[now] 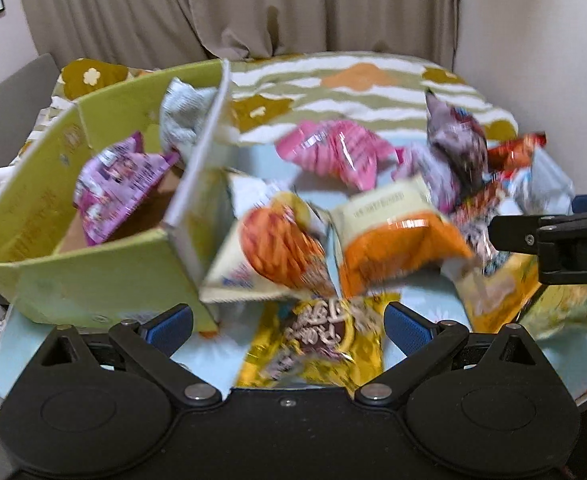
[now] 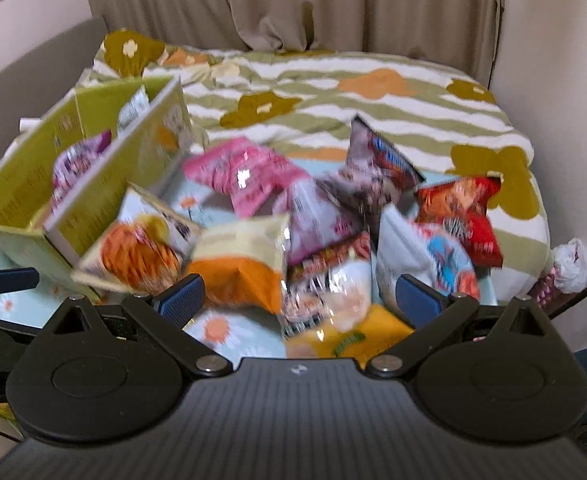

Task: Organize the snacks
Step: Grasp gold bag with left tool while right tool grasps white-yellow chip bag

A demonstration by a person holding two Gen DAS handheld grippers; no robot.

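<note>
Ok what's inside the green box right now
The green box holds a purple snack bag in the near section and a whitish bag behind it. The walls hide anything lower down.

Most of the words are too blurry to read. On the black right gripper [image 1: 553,240], seen from the left camera, there are two white letters, "D A", and the rest runs off the edge. The yellow bag [image 1: 317,344] has big brown letters on it, but they are smeared and cannot be read. The green box [image 1: 93,280] and the other snack bags have small print that is only a blur.
</note>
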